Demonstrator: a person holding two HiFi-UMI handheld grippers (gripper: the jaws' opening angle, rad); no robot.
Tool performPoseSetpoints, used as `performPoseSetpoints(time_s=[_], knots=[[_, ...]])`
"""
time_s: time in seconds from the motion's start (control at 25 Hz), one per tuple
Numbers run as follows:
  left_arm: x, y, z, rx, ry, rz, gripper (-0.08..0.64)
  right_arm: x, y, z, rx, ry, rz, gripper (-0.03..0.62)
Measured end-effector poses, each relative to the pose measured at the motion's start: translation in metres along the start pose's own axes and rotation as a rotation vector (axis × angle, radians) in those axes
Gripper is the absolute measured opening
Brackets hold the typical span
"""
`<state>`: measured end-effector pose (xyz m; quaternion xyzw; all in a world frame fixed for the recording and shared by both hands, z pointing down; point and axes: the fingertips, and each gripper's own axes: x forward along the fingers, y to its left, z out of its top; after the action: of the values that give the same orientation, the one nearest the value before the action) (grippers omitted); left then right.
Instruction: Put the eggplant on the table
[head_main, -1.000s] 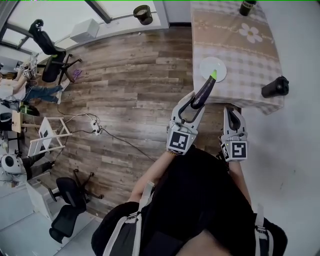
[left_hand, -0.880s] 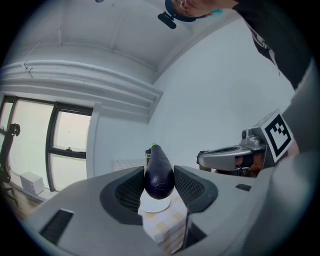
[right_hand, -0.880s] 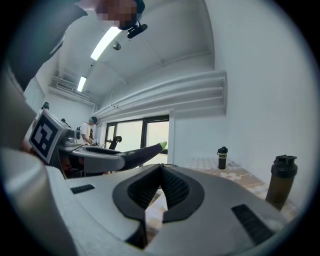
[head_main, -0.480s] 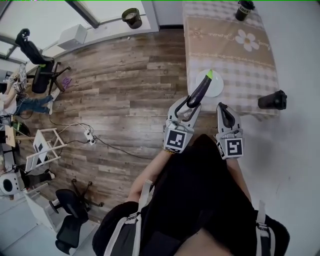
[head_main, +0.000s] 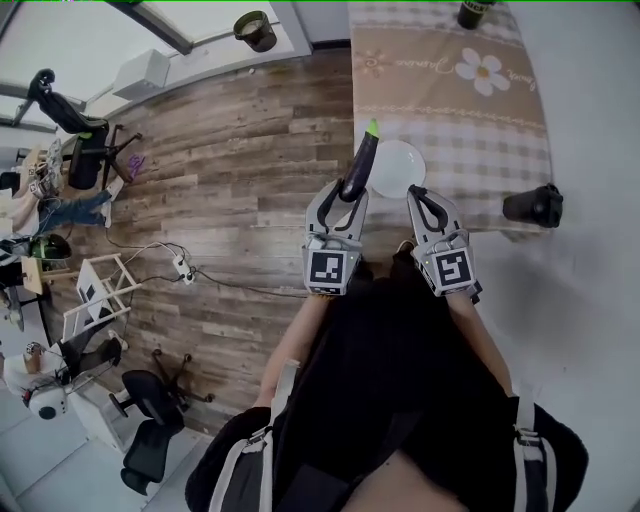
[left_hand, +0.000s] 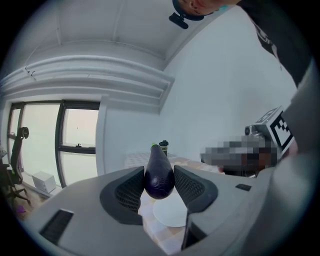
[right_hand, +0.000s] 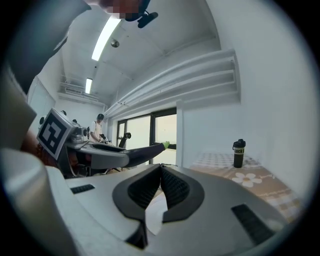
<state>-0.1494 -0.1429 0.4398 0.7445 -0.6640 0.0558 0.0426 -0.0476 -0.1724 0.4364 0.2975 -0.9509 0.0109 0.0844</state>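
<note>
Purple eggplant (head_main: 357, 168), white plate (head_main: 402, 170), beige checked tablecloth (head_main: 480, 150)

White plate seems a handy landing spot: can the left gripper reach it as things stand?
Probably yes: the left gripper, shut on the eggplant, hangs at the table edge with the plate just ahead, nothing between them.

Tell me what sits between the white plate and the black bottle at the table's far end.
Nothing stands between plate and bottle; the head view shows only tablecloth with a printed daisy.
</note>
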Motion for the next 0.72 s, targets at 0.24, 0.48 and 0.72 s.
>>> performPoseSetpoints(time_s=[0.24, 0.48, 0.72], knots=[[0.040, -0.029, -0.033, 0.025, 0.053, 0.000, 0.201, 0.004, -0.044, -0.031, 0.032, 0.001, 0.010, 0.006], [0.056, -0.042, -0.052, 0.042, 0.100, -0.004, 0.200, -0.003, -0.059, -0.043, 0.051, 0.000, 0.008, 0.006], [0.077, -0.045, -0.077, 0.051, 0.179, 0.004, 0.200, 0.000, -0.069, -0.047, 0.061, -0.005, 0.024, 0.006]])
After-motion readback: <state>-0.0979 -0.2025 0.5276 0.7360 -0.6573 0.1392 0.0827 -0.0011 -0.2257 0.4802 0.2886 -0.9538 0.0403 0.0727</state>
